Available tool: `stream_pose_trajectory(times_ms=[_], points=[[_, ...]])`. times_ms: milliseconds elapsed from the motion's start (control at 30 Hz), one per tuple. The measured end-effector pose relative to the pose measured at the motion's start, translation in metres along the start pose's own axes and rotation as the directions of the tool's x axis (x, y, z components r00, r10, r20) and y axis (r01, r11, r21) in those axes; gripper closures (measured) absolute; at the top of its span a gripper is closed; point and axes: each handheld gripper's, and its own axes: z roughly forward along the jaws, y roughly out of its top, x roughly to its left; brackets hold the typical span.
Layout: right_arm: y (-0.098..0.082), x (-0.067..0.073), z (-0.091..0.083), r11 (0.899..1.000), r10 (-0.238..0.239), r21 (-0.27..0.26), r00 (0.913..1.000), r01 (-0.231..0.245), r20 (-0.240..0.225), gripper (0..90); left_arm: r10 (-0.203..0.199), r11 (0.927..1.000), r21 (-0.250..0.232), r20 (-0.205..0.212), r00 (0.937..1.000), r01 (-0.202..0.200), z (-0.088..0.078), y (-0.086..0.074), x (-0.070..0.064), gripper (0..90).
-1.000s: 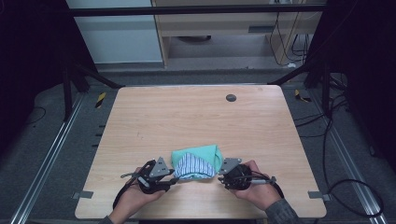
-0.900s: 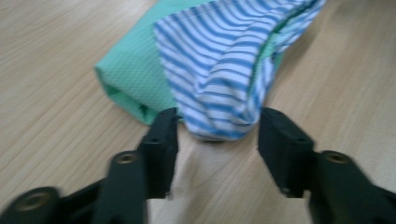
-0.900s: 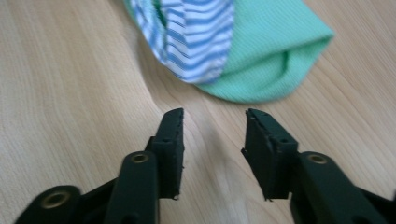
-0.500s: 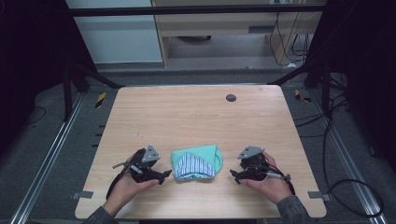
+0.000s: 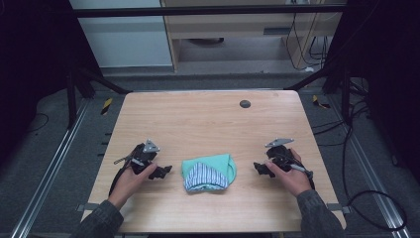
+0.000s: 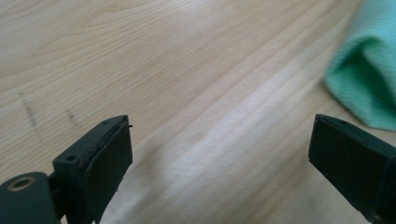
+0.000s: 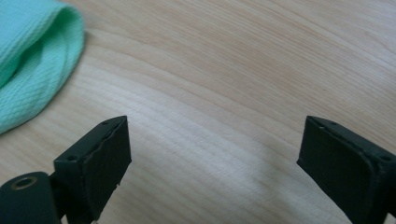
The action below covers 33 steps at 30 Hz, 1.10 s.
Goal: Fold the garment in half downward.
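High view: one folded cloth [image 5: 208, 172], mint green with a blue-and-white striped panel on its near face, is seen lying on the table [image 5: 198, 119] near the front edge, between the two grippers and touched by neither. The left gripper [image 5: 165, 172] is held just beside the cloth's left edge, the right gripper [image 5: 258, 167] a little farther off on the other side. In the left gripper view the jaws are seen spread wide with bare wood between them and the green fold [image 6: 369, 79] off to the upper right; in the right gripper view the jaws are likewise spread, nothing between them, the fold [image 7: 32, 56] at the upper left. Both pairs of jaws have just been opening, and nothing is gripped.

The step in hand is judged to be the release after a fold: the cloth is set down and let go. If a further fold is wanted, the edges would have to be approached again low and level, so that only the top layer is pinched.

Counted: one cloth, two grippers, two hands, one table, and one small dark round disc [image 5: 245, 103] near the table's far edge
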Motion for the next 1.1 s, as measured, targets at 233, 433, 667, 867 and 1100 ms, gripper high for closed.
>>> stream_pose_trajectory(times_ms=[233, 433, 667, 867, 1100], points=[[0.005, -0.014, 0.011, 0.999, 0.032, -0.010, 0.9987, -0.032, 0.041, 10.6, -0.025, 0.9996, -0.016, -0.046, 0.9987, 0.024, 0.007, 0.005, 0.014, 6.1], [0.010, -0.021, 0.021, 0.997, 0.078, -0.029, 0.9944, -0.076, 0.071, 10.5, -0.029, 0.9995, -0.013, -0.083, 0.9961, 0.028, 0.015, 0.003, 0.021, 6.1], [0.011, -0.026, 0.034, 0.989, 0.144, -0.057, 0.9855, -0.140, 0.090, 9.3, -0.078, 0.9959, -0.054, -0.097, 0.9923, 0.073, 0.020, -0.001, 0.034, 5.8], [0.011, -0.024, 0.038, 0.988, 0.146, -0.075, 0.9823, -0.138, 0.117, 5.5, -0.133, 0.9885, -0.085, -0.085, 0.9875, 0.125, 0.023, -0.005, 0.043, 4.6], [0.009, -0.020, 0.042, 0.983, 0.162, -0.111, 0.9763, -0.147, 0.143, 2.2, -0.121, 0.9887, -0.096, -0.064, 0.9905, 0.115, 0.025, -0.006, 0.046, 2.0]])
